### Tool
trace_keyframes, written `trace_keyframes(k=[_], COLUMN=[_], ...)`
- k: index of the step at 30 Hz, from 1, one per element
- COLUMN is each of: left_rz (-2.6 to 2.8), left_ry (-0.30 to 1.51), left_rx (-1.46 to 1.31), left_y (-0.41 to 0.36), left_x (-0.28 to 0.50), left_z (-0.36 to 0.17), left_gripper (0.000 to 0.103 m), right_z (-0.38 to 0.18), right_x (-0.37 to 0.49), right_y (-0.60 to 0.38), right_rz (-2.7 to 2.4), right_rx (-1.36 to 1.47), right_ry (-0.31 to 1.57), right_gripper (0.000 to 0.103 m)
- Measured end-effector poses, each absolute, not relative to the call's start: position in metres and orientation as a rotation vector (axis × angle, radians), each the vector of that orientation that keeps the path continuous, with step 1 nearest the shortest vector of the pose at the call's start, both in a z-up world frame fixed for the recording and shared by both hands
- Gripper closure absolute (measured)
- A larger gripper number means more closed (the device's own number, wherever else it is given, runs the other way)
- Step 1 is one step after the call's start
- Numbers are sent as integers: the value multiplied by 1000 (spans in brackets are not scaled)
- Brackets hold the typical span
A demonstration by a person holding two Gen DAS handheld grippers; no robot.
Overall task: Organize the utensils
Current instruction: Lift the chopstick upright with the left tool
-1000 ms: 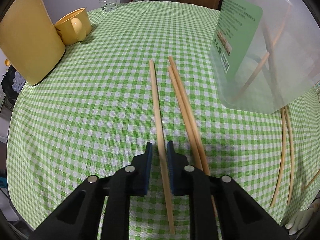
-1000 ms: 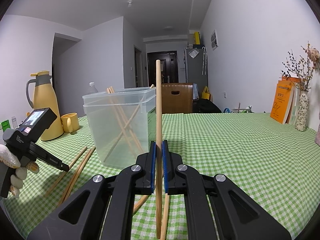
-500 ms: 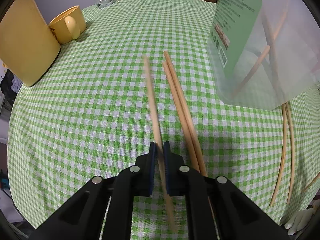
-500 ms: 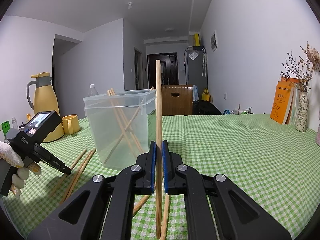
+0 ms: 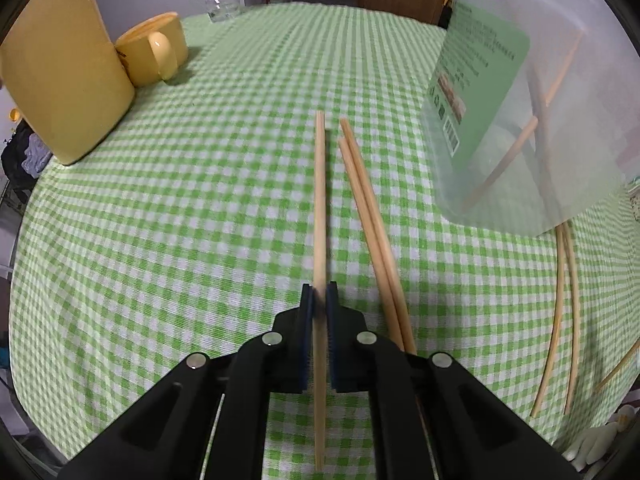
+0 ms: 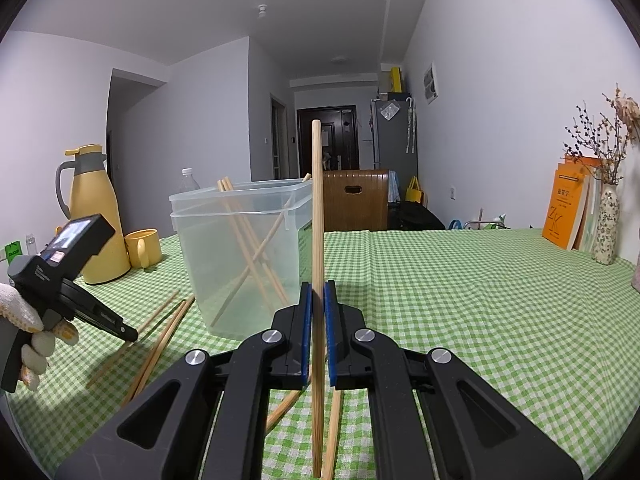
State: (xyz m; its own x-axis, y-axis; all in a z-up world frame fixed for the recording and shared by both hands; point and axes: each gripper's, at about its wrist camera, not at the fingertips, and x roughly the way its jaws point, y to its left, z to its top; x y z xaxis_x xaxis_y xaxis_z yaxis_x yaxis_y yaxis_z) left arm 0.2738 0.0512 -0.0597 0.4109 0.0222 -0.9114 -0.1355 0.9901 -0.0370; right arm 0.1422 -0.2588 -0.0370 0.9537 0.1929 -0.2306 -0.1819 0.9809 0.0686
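- The step in hand looks like pick-up: each gripper has a chopstick, and the clear plastic bin, already holding several chopsticks, appears to be the destination.
- The left gripper sits low in the centre of its view, jaws clamped on a single chopstick. The stick runs straight up the frame from between the blue pads, its far tip near mid-frame; the near end pokes out below the jaws.
- Whether that stick has left the checked tablecloth is hard to tell; a thin dark shadow along its right edge suggests it is slightly raised.
- Just right of it, two loose chopsticks lie side by side on the cloth, their near ends hidden under the right finger.
- The right gripper is closed on an upright chopstick, which stands vertically through the centre of the frame, its top above the bin's rim.
- In the right wrist view the left gripper's body appears at the lower left, held in a gloved hand.
- Next move, as I judge it: lift the left stick clear, tip it upright and carry it over the bin, which fills the upper right of the left view, avoiding the sticks inside.
- More chopsticks lie at the lower right, still to collect.
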Motion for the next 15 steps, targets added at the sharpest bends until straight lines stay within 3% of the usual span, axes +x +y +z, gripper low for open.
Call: trace_keyframes(k=[15], left_rz=[38], left_ry=[817], left_rx=[-104], left_y=[51], left_x=[220], left_z=[2], left_gripper=[99], right_z=[-37], right_x=[140], right_y=[-259], right_rz=[181], right_rx=[46], right_ry=[229], right_gripper=[96])
